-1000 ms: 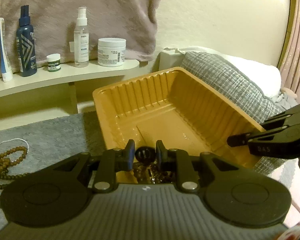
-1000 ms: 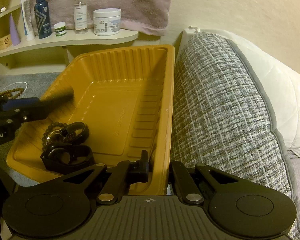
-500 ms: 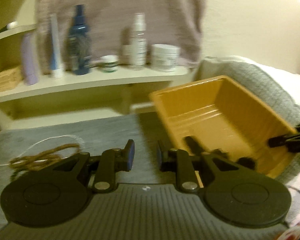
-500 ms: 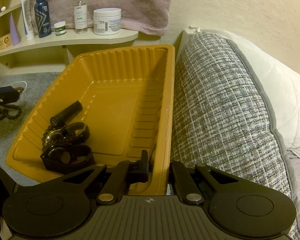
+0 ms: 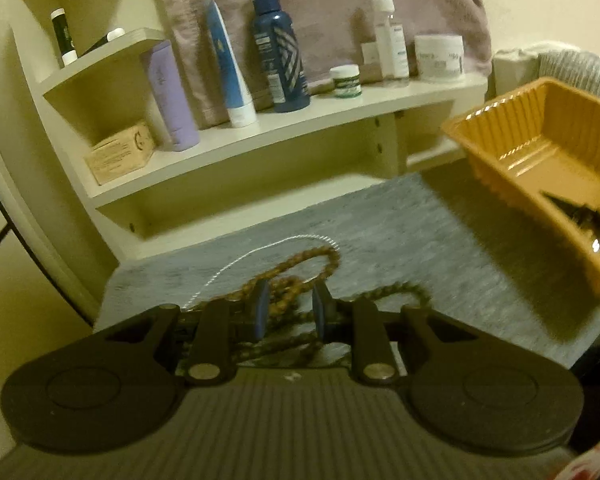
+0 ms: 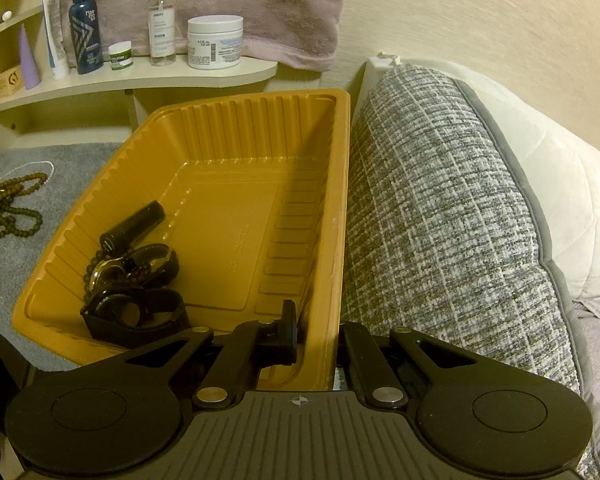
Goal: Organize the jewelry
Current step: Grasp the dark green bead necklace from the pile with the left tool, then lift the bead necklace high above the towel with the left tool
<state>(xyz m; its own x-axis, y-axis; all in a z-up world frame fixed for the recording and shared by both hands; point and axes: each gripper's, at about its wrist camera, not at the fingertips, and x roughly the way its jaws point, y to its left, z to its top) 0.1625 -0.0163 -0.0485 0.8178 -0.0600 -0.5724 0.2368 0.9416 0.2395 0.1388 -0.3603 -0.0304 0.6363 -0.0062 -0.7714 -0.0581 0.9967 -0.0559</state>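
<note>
Right gripper (image 6: 316, 330) clamps the orange tray's (image 6: 342, 160) near rim, steadying it | left gripper (image 5: 287, 312), slightly parted and empty, hovers over wooden bead necklaces (image 5: 300, 268) on the grey mat's (image 5: 420, 232) left edge | watches (image 6: 136, 292) lie in the tray's near-left corner.

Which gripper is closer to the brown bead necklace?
Left. The left gripper sits right over the brown bead necklace; the right gripper is clamped on the orange tray, well away.

left gripper (image 5: 287, 312): angled downward, blue-padded fingers (image 5: 259, 309) parted by a narrow gap, pads pressing on nothing | right gripper (image 6: 318, 330): pitched steeply downward, jaws clamped together with one finger (image 6: 287, 330) inside and the other outside a thin wall | person's hands: not visible in either wrist view
</note>
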